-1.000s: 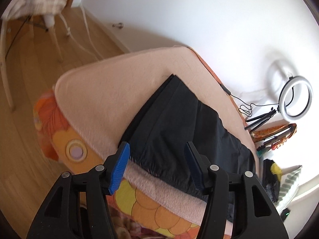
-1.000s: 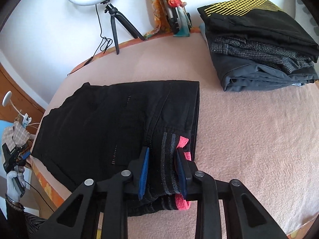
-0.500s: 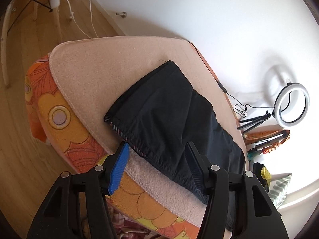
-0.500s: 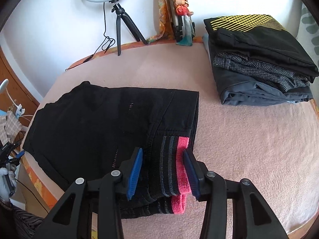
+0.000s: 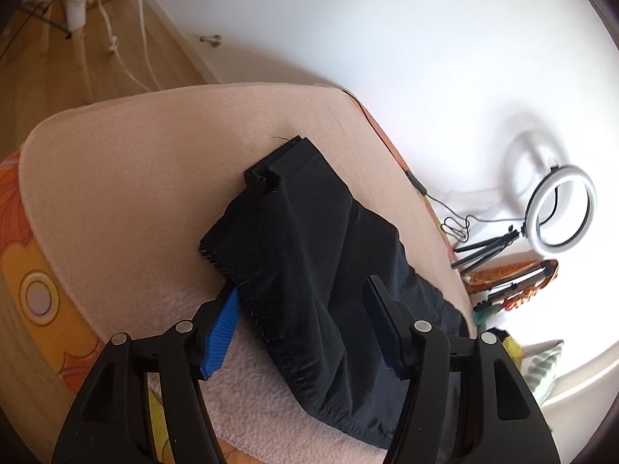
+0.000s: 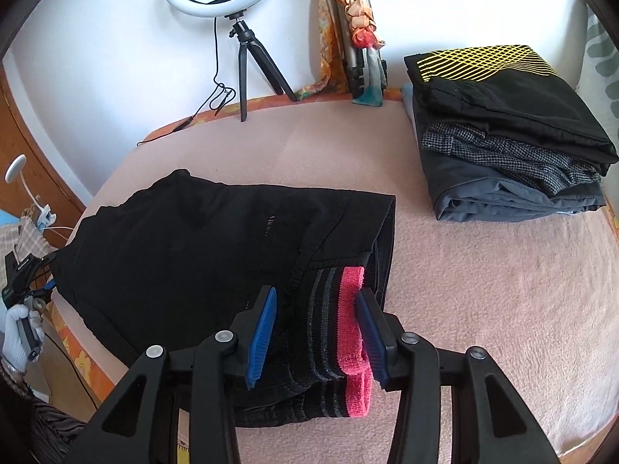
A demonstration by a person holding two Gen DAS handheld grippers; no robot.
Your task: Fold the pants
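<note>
Black pants (image 6: pixel 201 247) lie folded lengthwise on the pink blanket (image 6: pixel 483 290). Their waistband (image 6: pixel 336 332), striped grey with a pink band, lies between the jaws of my right gripper (image 6: pixel 317 332), which stand open around it. In the left wrist view the leg end of the pants (image 5: pixel 309 270) lies bunched on the blanket (image 5: pixel 127 193). My left gripper (image 5: pixel 301 324) is open, its jaws on either side of the hem edge.
A stack of folded clothes (image 6: pixel 506 131) sits at the far right of the bed. A ring light on a tripod (image 6: pixel 228 7) and a second tripod with a scarf (image 6: pixel 356 31) stand against the wall. The bed edge and wooden floor (image 5: pixel 58 65) lie left.
My right gripper has opened off the waistband. My left gripper has moved in over the leg end, and the hem has bunched up and shifted inward on the blanket.
</note>
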